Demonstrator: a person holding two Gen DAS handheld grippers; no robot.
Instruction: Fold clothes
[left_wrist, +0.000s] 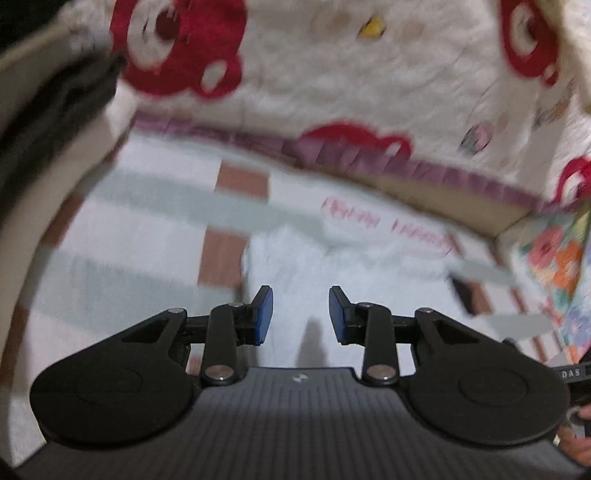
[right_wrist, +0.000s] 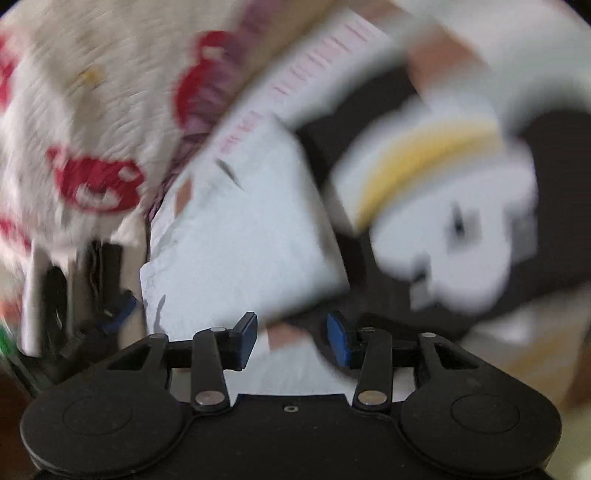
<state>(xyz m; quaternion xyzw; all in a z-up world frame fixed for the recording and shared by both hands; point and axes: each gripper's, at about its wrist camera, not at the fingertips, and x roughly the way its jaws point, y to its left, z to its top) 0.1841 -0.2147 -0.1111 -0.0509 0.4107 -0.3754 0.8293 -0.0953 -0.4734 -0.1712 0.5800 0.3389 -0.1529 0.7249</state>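
Both grippers, left (left_wrist: 301, 314) and right (right_wrist: 291, 339), stood spread and empty. White garment (left_wrist: 332, 266) lay flat just beyond them on checked sheet (left_wrist: 147, 206). Judged light, limp; pinch near hem corners.

Both views are pretty smeared. On the right wrist cam the white garment (right_wrist: 240, 229) at the centre is soft, its edges hard to trace, and its near end disappears behind the right tool (right_wrist: 291, 338). The white-and-yellow thing (right_wrist: 436, 192) at 2 o'clock is so blurred I can't tell what it is. The left tool (right_wrist: 110, 314) at 8 o'clock is only partly in shot, cut by the frame edge, so I can't say how its jaws stand. On the left wrist cam the pink lettering (left_wrist: 384, 225) is unreadable, the blanket (left_wrist: 351, 85) runs off the top, and a dark shape (left_wrist: 55, 122) at 10 o'clock is unidentifiable.
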